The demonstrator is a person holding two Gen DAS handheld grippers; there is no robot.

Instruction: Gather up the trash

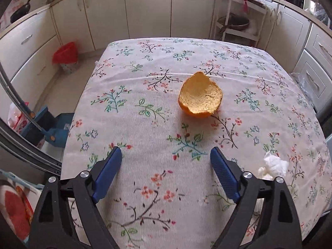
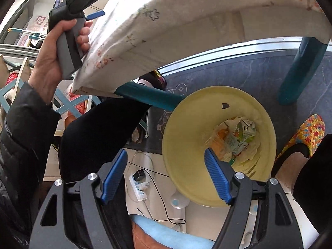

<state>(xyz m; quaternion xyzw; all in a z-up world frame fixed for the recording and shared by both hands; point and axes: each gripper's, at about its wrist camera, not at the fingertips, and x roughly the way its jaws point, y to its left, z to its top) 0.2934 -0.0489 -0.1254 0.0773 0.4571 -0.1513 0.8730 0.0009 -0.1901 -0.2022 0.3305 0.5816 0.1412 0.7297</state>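
Orange peel (image 1: 200, 95) ahead of gaping left tool (image 1: 166, 155)

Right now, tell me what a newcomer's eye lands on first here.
The orange peel, cupped open-side up, sits mid-table on the floral tablecloth, ahead of the open left gripper. Below the table edge, the yellow bin on the floor holds crumpled trash, under the open right gripper.
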